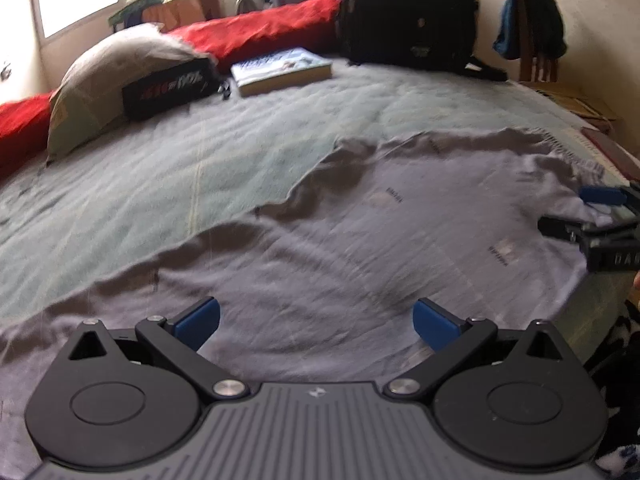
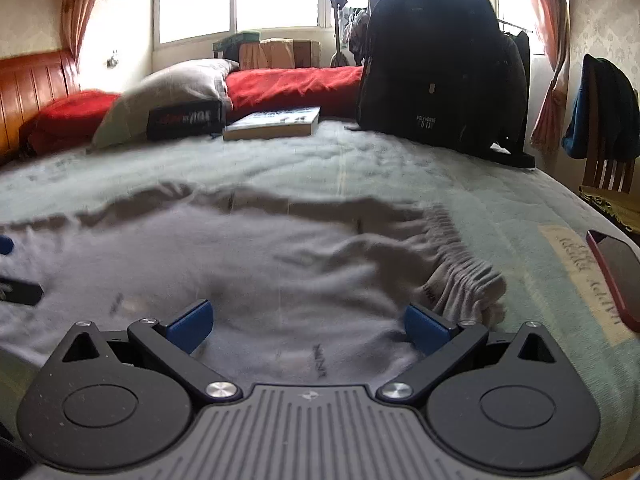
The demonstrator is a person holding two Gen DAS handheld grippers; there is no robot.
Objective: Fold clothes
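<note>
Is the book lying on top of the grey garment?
No, the book lies on the green bedcover near the pillow, well apart from the grey garment.

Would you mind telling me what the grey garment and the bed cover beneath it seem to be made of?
The grey garment looks like soft matte knit, probably cotton jersey: it wrinkles loosely and has a gathered elastic band. The pale green bed cover seems a thicker matte woven or quilted cloth, with fine ripples; blur leaves this uncertain.

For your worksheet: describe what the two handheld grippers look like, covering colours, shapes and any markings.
Both match. The left gripper and right gripper each have a grey ribbed body with a small central emblem, two round black housings, black linkage arms with silver pivot screws, and blue pads on the fingers. No cables or sleeves show.
</note>
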